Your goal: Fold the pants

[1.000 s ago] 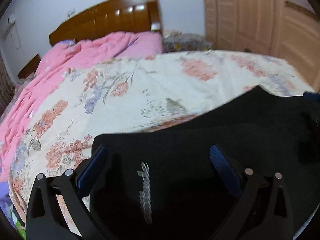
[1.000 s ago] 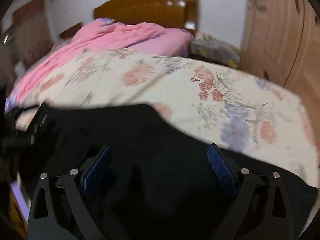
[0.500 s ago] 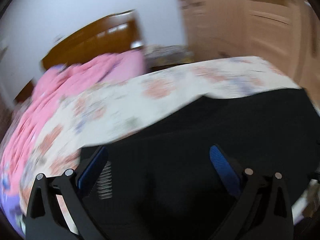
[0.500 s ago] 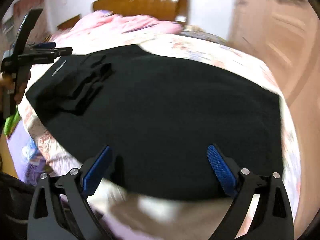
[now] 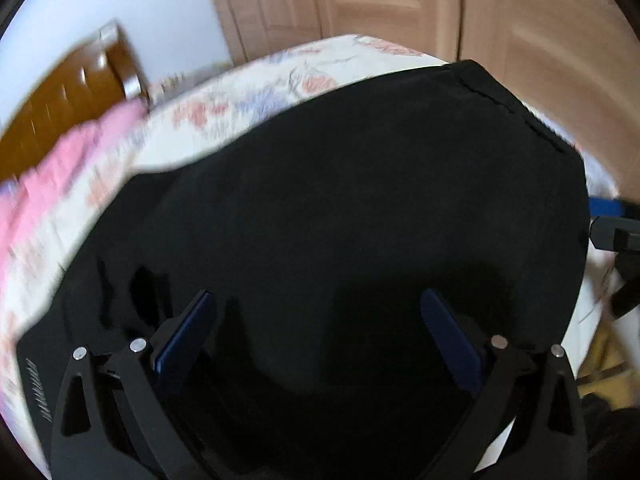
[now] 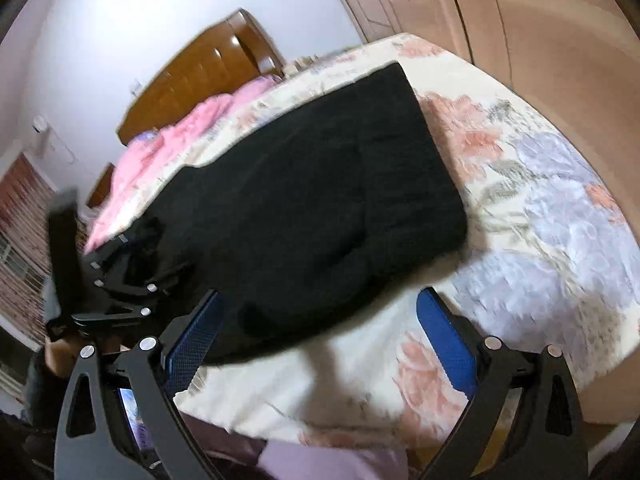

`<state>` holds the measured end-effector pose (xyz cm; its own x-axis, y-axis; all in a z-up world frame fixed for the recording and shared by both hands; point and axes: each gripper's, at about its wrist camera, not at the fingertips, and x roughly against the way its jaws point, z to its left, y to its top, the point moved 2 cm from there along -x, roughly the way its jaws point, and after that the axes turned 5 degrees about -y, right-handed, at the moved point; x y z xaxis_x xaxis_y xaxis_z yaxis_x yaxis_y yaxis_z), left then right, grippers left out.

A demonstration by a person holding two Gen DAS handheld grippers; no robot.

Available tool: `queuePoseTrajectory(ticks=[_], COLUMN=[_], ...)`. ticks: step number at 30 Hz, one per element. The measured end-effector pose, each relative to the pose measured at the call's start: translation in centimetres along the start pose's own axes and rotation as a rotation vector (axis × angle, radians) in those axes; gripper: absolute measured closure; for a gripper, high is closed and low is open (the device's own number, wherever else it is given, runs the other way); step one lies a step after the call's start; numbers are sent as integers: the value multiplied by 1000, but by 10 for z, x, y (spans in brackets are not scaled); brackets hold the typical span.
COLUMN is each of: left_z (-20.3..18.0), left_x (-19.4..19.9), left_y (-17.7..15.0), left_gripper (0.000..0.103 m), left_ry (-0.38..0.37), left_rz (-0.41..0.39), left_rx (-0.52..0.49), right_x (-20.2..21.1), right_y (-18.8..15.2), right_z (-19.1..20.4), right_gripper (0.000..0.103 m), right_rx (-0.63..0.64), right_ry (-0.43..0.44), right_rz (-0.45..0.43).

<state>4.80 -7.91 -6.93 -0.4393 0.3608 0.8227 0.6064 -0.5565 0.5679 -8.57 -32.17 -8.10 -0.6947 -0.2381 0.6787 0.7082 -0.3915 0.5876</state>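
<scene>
A wooden wardrobe (image 5: 440,8) stands beyond the far edge of the bed (image 6: 552,216), and a white wall (image 6: 140,20) rises behind the bed's brown wooden headboard (image 6: 200,76). The bed is covered with a cream bedspread printed with pink and lilac flowers. A pink blanket (image 6: 172,136) lies bunched on the bed just in front of the headboard.

The black pants (image 6: 312,184) lie flat on the bedspread as a broad, roughly rectangular dark panel, one end pointing toward the wardrobe side of the bed and the other reaching the bed's near edge. The cloth looks doubled over, with a soft ridge running across it near the middle. In the left wrist view the pants (image 5: 340,220) fill most of the frame, with a stitched hem along the corner closest to the wardrobe and a small pale logo (image 5: 38,392) on the corner nearest the bed's near edge.

The left gripper (image 5: 316,336) hovers over the pants with its blue-padded fingers spread wide apart and nothing between them; whether the tips touch the cloth cannot be told. From the right wrist view it (image 6: 120,268) shows at the end of the pants farthest from the wardrobe.

The right gripper (image 6: 320,332) is also spread wide, holding nothing, at the bed's near edge: its left finger overlaps the pants' edge, its right finger is over bare bedspread.
</scene>
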Motion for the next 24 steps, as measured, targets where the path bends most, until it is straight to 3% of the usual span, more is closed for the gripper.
queuePoseTrajectory(ticks=[8,13,15,17,20,22,24], left_z=[5,3,3,1,0,0,0], left_x=[-6,-1,-2,-1,-1,-1,0], left_y=[-6,-14,-14,-15,-16,-16,-16], left_gripper=[1,1,1,1,1,1,1], left_ry=[-65,-72,-73,-73,-74,-74,-75], left_rz=[-25,-54,-56,-57,-56,-57,-57], left_rx=[41,35,31,31,29,29,29], right_x=[-4,-6,-4,0,1,4,8], right_y=[7,12,12,10,9,8,8], right_z=[9,8,5,1,-10,-14,-15], right_gripper=[6,5,9,23,32,33,33], right_rx=[-9,-79,-114,-150,-227,-248,-243], right_ry=[34,50,64,46,64,63,5], right_rz=[107,85,40,-3,-32,-33,-45])
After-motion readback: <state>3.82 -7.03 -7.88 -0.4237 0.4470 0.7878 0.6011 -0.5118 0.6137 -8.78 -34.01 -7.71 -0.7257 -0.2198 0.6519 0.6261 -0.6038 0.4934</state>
